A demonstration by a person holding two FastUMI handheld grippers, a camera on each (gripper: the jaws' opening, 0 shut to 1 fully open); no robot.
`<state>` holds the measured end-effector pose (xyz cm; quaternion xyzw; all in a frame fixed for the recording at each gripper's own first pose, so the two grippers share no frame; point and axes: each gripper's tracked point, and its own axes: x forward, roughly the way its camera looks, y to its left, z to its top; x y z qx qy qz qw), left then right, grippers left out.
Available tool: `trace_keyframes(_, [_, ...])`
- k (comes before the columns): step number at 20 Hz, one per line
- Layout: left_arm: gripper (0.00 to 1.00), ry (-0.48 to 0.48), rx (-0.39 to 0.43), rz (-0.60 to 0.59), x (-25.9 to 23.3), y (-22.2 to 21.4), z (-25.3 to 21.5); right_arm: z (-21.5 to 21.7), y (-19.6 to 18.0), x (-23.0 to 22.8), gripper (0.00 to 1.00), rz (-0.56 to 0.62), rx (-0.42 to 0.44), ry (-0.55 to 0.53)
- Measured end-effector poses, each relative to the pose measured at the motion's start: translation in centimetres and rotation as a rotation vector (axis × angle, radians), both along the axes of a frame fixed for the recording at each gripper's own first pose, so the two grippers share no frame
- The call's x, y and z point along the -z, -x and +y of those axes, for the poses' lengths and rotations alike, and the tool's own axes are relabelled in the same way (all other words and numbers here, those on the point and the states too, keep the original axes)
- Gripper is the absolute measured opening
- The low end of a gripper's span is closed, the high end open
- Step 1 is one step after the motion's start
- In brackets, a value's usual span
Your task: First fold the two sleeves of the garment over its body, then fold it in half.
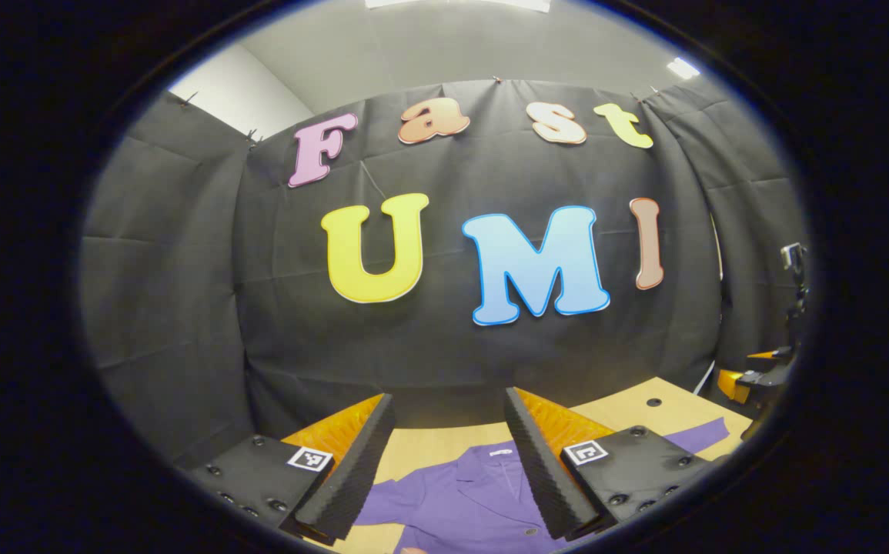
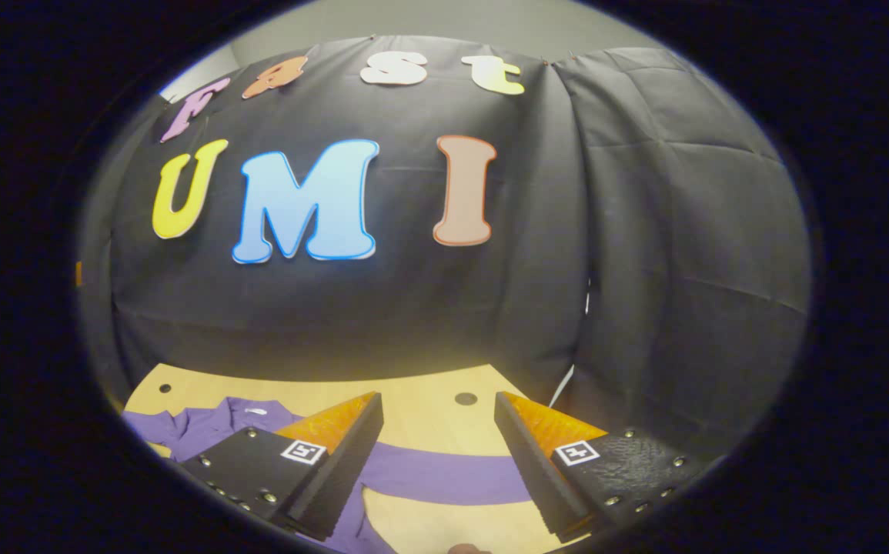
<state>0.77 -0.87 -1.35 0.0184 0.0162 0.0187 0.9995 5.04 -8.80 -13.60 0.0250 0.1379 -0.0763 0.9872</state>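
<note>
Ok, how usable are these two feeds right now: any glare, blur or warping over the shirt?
Left gripper view: sharp, evenly lit, a bright ceiling light at top right but no glare on the purple shirt; fisheye bends the table edge. Right gripper view: slightly softer and dimmer, the sleeve still clear between the open right gripper; walls bulge outward.

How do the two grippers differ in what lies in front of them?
1. The left gripper looks over the shirt's collar; the right gripper looks over a sleeve spread out on the table.
2. The left has buttons beneath it, the right bare wood.
Shared: both have open jaws and hold nothing.
</note>
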Motion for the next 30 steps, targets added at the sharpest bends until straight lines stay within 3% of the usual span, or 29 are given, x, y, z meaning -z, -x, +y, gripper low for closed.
trace_keyframes(10, [0.96,-0.018,-0.043,0.039,1.0,-0.3,0.9,-6.8,-0.6,12.7,0.93,0.242,0.112,-0.008])
trace_keyframes(20, [0.97,-0.025,-0.092,0.087,2.3,-1.1,1.5,-9.6,-1.3,22.6,0.93,0.454,0.149,-0.044])
trace_keyframes(30, [0.96,-0.033,-0.123,0.115,3.3,-1.5,1.9,-10.5,-0.8,28.0,0.93,0.588,0.170,-0.061])
